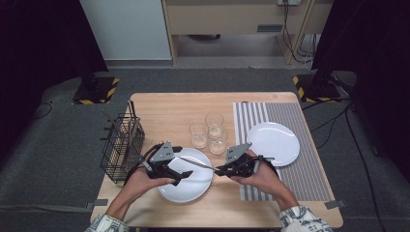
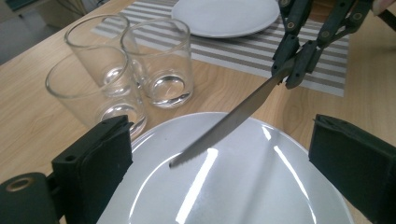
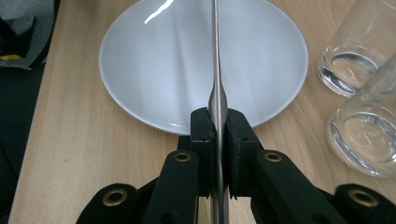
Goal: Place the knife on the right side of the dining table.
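The left gripper [image 1: 180, 172] stood with its jaws spread wide and nothing between them, over the near round white plate [image 2: 243, 186]. The right gripper [image 3: 217, 122] was clamped on the handle of a slim steel table knife [image 2: 224, 126], whose blade reached out above that plate. Three clear drinking glasses [image 1: 209, 131] stood beyond.
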`<state>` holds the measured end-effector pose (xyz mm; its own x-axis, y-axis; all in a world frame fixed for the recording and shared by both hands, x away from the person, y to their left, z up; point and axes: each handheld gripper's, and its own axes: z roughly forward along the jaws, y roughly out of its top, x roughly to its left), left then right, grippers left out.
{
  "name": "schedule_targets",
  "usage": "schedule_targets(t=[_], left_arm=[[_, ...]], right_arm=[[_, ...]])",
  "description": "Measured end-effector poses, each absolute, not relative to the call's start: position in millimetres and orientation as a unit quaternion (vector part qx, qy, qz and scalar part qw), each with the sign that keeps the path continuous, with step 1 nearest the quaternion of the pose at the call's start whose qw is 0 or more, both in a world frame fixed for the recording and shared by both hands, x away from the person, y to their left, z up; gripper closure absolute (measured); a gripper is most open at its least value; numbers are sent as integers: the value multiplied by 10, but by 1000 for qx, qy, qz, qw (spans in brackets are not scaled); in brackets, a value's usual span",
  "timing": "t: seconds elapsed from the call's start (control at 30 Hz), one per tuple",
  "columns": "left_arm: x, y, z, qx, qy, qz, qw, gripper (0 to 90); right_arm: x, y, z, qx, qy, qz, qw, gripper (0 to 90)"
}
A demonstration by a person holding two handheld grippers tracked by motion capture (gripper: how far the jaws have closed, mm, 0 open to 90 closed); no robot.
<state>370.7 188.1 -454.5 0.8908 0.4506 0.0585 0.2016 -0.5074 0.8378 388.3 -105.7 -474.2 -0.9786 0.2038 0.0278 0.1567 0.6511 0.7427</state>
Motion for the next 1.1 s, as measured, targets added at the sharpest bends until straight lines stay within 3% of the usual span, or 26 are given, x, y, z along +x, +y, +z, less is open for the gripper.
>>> schedule_targets(t=[0.47,1.1], left_arm=[[3706,1920,-4626,844,240,155,454,32],[3672,1873,-4725,846,260,163,437,32]], right_arm=[[3886,-1110,-4838,146,897,414,52,834],[3850,-1204,-4829,185,884,422,77,833]])
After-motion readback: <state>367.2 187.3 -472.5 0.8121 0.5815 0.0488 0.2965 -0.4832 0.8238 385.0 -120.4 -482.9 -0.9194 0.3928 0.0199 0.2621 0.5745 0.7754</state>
